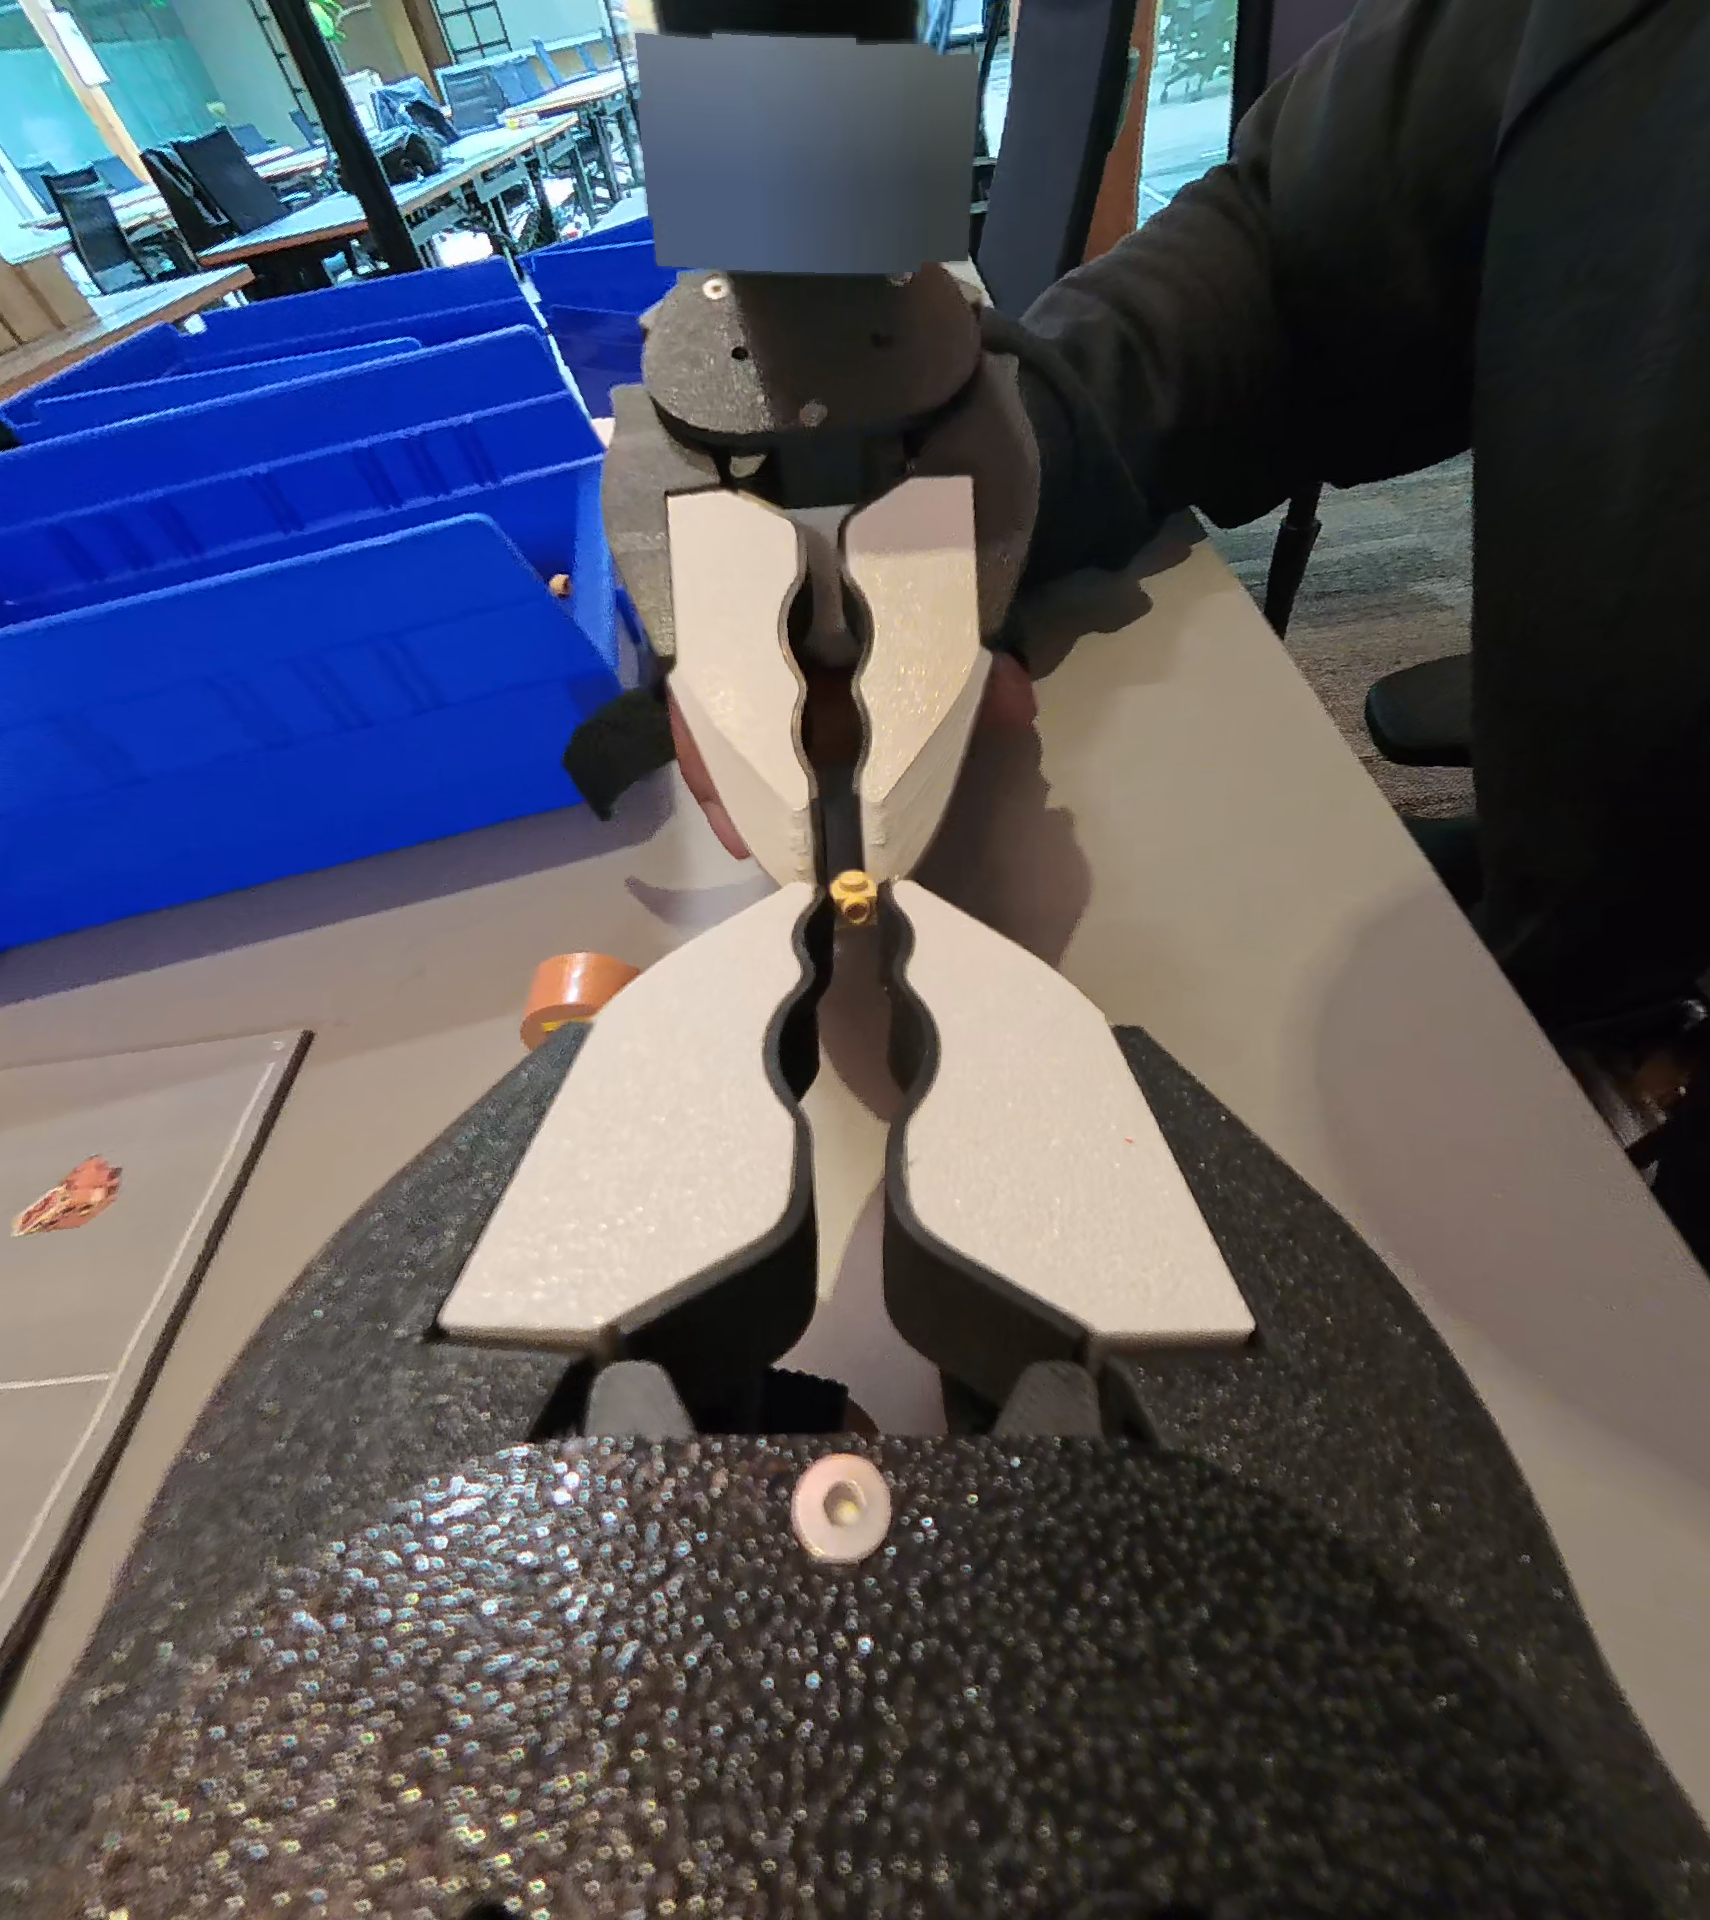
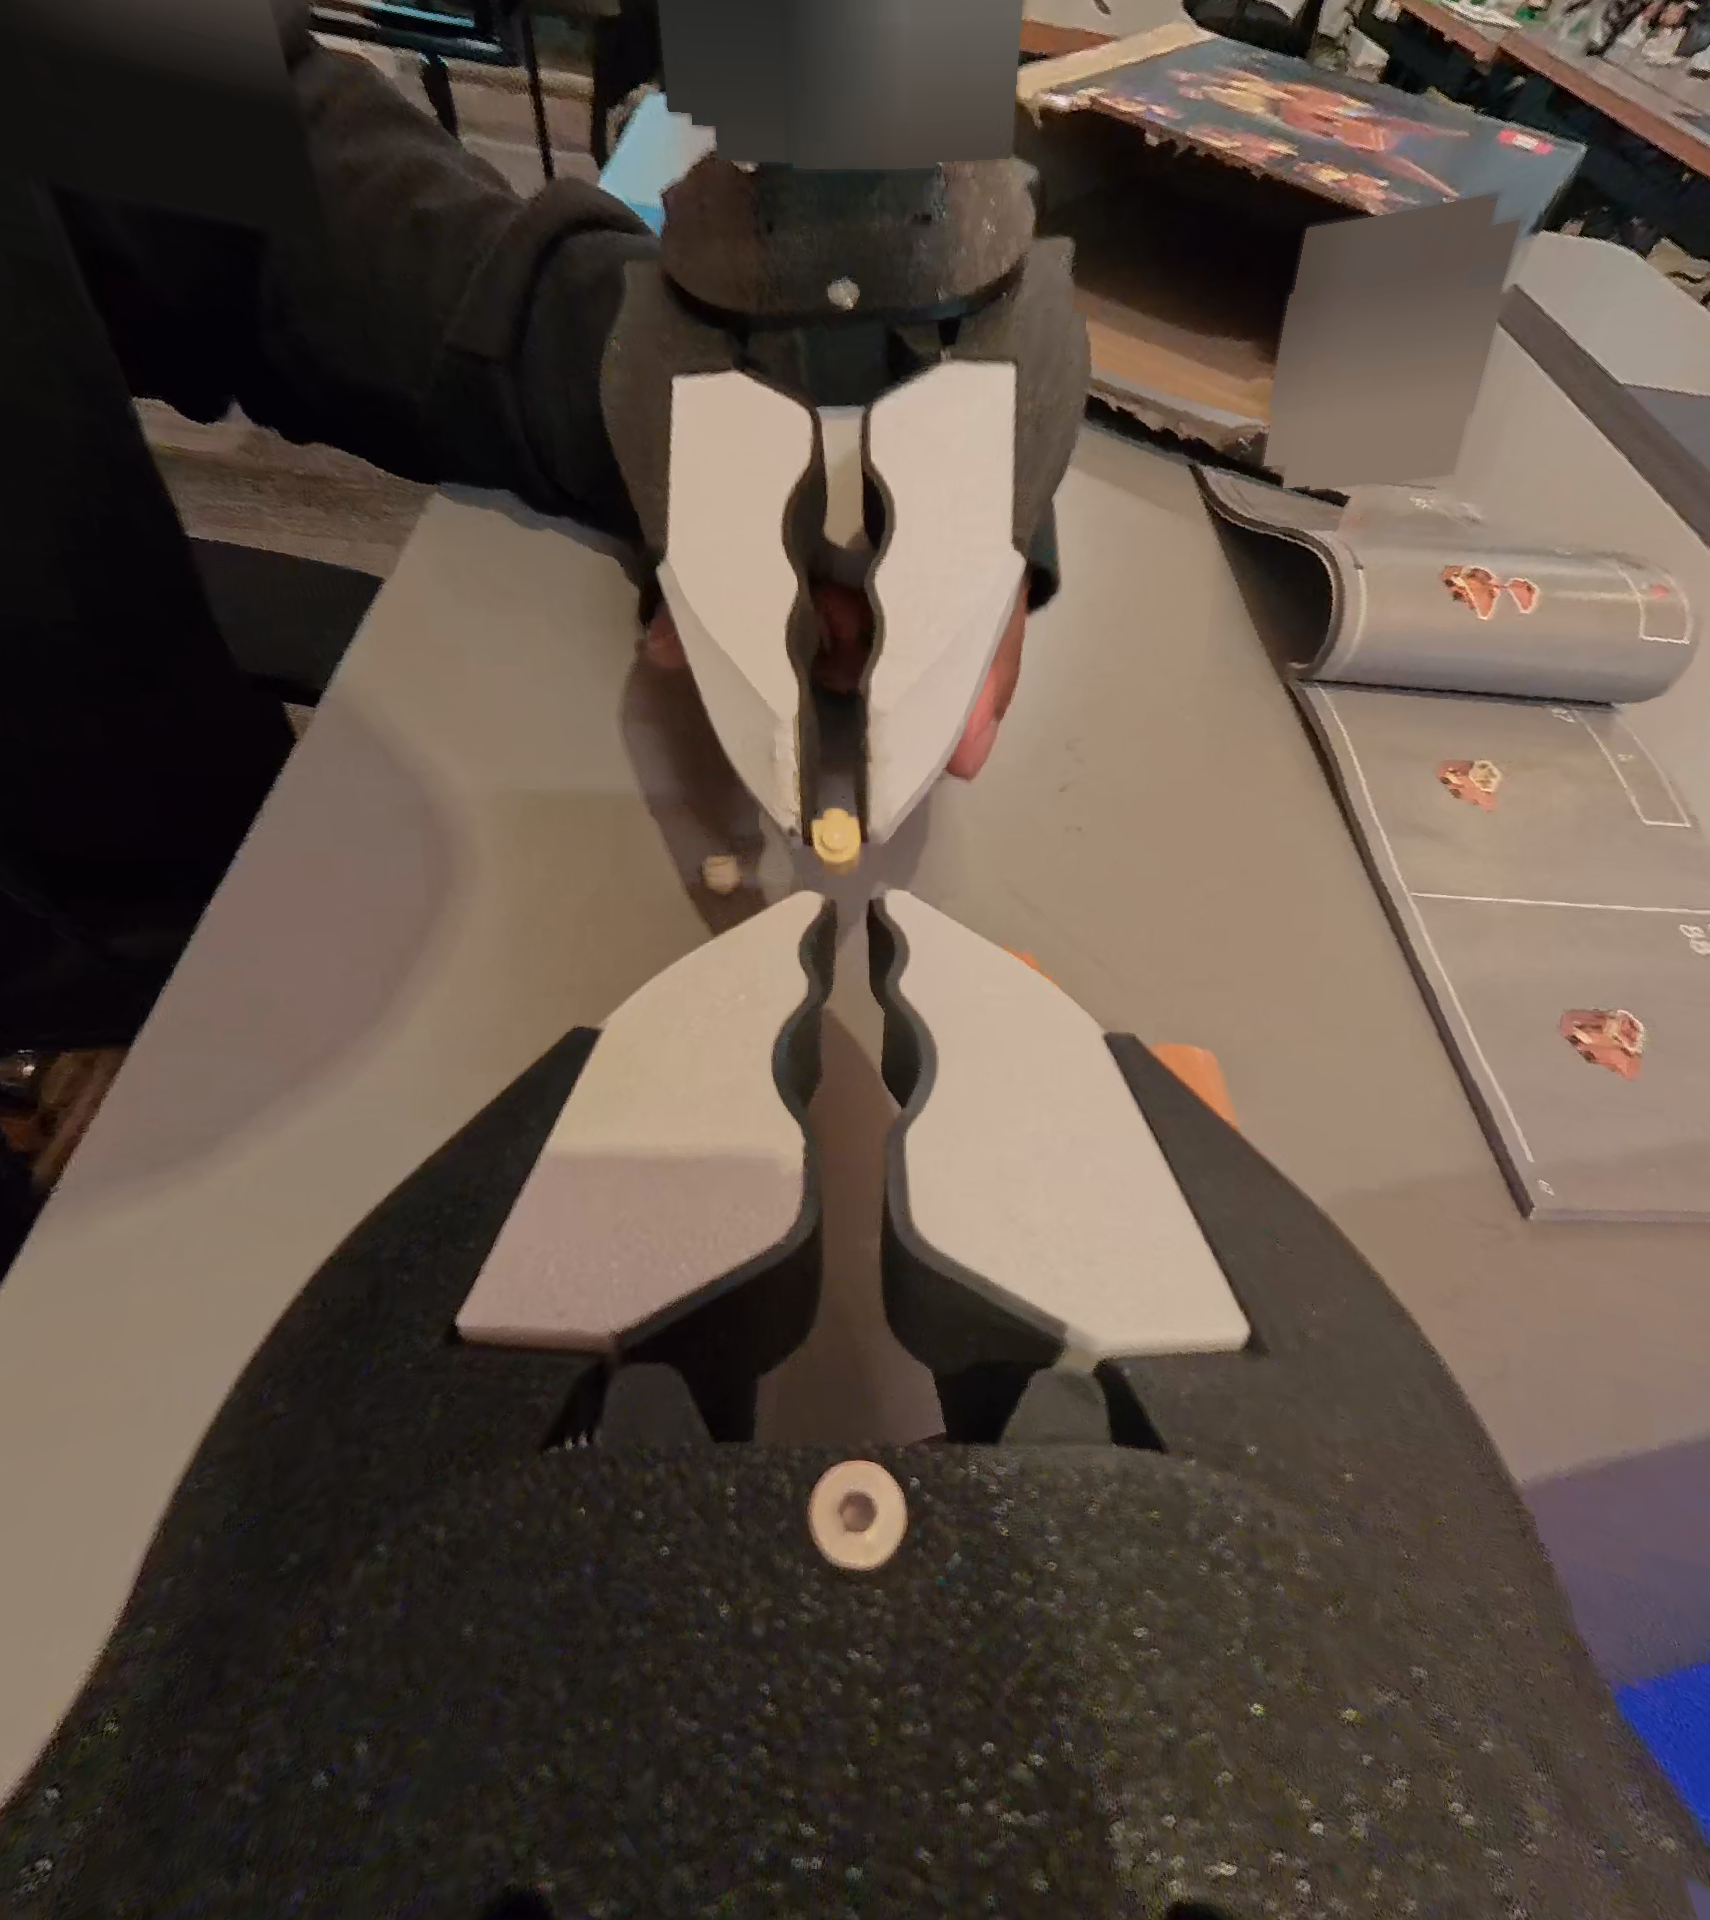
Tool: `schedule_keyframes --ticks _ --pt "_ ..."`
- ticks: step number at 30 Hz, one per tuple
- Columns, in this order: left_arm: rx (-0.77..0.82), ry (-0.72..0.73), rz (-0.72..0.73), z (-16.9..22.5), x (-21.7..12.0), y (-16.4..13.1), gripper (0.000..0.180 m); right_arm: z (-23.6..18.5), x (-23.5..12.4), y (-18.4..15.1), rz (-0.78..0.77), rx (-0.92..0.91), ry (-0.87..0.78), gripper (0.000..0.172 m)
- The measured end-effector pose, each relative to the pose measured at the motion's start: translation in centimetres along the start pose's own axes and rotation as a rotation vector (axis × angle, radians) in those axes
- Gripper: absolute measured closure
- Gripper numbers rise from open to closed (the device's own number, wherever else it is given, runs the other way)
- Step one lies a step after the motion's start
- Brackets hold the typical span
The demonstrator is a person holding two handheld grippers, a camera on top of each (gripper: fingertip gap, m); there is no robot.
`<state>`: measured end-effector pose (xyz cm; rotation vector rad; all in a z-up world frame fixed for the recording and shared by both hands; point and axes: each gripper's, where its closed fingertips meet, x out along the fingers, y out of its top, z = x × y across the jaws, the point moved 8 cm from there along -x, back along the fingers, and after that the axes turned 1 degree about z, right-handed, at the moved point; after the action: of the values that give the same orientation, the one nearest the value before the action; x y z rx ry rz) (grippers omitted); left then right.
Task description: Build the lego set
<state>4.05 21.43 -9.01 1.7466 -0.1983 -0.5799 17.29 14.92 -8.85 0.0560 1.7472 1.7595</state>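
Above the table (image 1: pixel 1225 852), our left hand-held gripper (image 1: pixel 851 906) pinched a yellow stud (image 1: pixel 853 899). Facing it, our right hand-held gripper (image 2: pixel 851 914) stood barely open, empty.

Bins (image 1: pixel 238 665) behind tape roll (image 1: pixel 576 992).

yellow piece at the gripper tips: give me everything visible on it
The small yellow piece looks like a plastic toy brick, with a round stud on top and a hollow stud on one side face. It sits pinched at the very tips of the left hand-held gripper, held clear above the grey table. The right hand-held gripper faces it tip to tip, and the right wrist view shows a small gap between them.
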Motion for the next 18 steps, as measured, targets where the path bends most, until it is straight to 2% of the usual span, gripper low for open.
schedule_keyframes --ticks 10,18 --pt "-0.056 0.081 -0.173 -1.3 -0.7 -1.5 0.173 1.4 0.8 -1.4 -0.180 0.071 -0.153 0.168" --pt "-0.140 0.111 -0.250 -1.7 -0.9 -2.2 0.173 1.5 2.0 -1.9 -0.265 0.105 -0.143 0.168"
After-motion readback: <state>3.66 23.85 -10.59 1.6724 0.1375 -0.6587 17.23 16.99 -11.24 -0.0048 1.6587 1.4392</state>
